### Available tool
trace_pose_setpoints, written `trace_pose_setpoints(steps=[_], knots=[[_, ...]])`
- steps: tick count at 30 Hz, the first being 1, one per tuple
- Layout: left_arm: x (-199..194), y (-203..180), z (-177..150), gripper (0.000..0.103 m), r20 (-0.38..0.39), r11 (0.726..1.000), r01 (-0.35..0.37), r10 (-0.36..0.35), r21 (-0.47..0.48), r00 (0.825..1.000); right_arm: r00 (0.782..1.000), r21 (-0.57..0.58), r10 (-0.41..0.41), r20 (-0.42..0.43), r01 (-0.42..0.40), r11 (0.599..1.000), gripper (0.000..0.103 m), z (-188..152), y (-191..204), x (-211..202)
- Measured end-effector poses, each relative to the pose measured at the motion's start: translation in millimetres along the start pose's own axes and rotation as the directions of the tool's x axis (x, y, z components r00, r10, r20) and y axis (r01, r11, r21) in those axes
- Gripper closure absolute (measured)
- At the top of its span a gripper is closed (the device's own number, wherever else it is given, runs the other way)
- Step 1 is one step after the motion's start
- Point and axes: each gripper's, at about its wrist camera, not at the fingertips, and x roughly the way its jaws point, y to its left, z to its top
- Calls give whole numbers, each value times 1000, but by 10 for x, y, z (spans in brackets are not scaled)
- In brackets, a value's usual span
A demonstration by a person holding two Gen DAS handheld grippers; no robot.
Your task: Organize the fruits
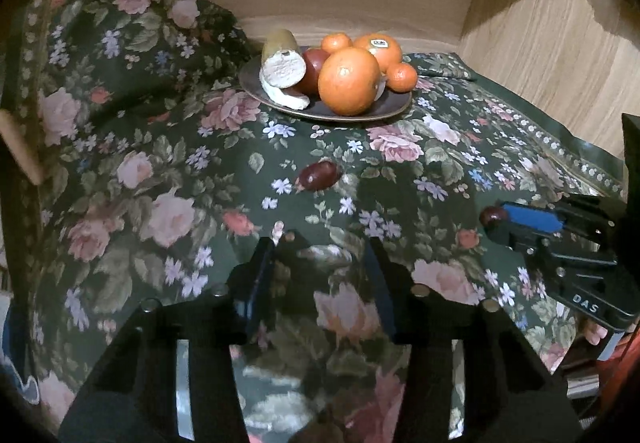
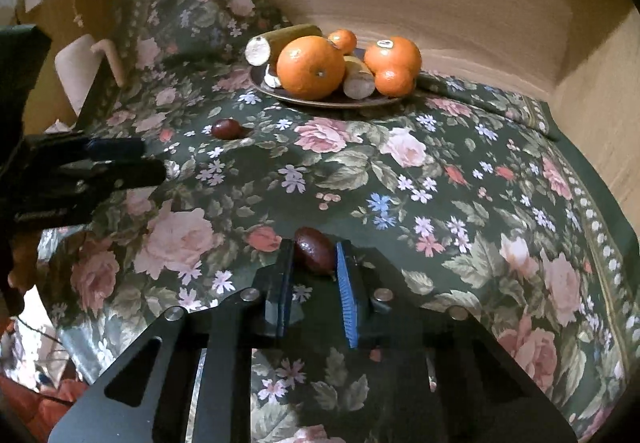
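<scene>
Here we see the right gripper (image 2: pixel 316 257) low over the floral cloth (image 2: pixel 400 179), closed on a dark fruit (image 2: pixel 314 249), probably a date; the left gripper (image 1: pixel 320 243) hovers wide open, holding nothing.

Our left gripper (image 1: pixel 322 243) is matte black, its two flat fingers bolted to an angular frame with round silver screw heads and long slotted cut-outs. Our right gripper (image 2: pixel 314 255) shares that black frame and silver screws, but its fingers carry ribbed blue pads (image 2: pixel 346 295). White letters "DAS" mark its side in the left wrist view.
</scene>
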Motion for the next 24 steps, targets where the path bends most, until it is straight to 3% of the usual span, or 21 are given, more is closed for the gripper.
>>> trace_pose_setpoints(steps=[12,14,17,24], knots=[[491,9,438,58,-68,998,-28,31,49,997,999,70,0,49,-3,998,84,278,-322,-67],[545,5,451,62,-76,999,-20,24,49,997,998,67,-4,55,0,998,84,328,-358,-70],[558,-15,460,79,-68,998,-18,23,64,997,998,58,-17,62,13,998,84,420,-405,-47],[428,9,501,81,-39,998,-4,6,58,999,997,13,-20,78,19,1000,84,674,-461,5]])
